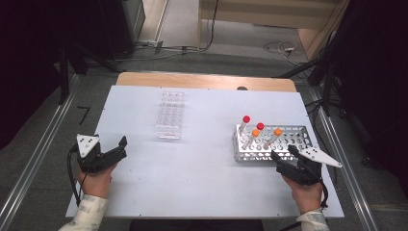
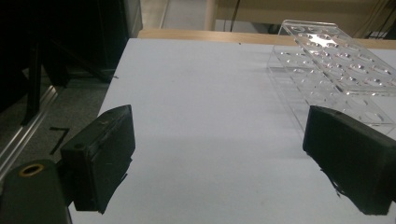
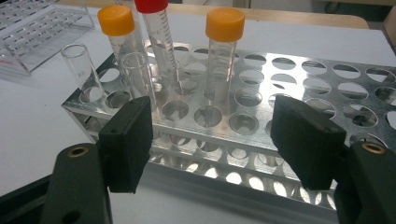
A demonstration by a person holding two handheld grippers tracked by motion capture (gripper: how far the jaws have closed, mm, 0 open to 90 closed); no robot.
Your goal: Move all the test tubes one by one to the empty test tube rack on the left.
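Right gripper view — graduation marks on red-capped tube (image 3: 161,42), unreadable

You've got even overhead light on the white table (image 1: 202,173); room edges go near black. Glare spots on the clear rack (image 2: 327,39) and metal rack (image 3: 299,88). Shadows faint. Pics soft, slightly grainy, esp. the high view.

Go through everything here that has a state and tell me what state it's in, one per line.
Left claw: open, nothing in it.
Right claw: open, nothing in it, close to the metal rack.
Metal rack: flat on the table, mostly unfilled.
Orange-capped tubes: capped, standing in the rack.
Red-capped tubes: capped, standing.
Clear tubes: uncapped.
Clear rack: no tubes.
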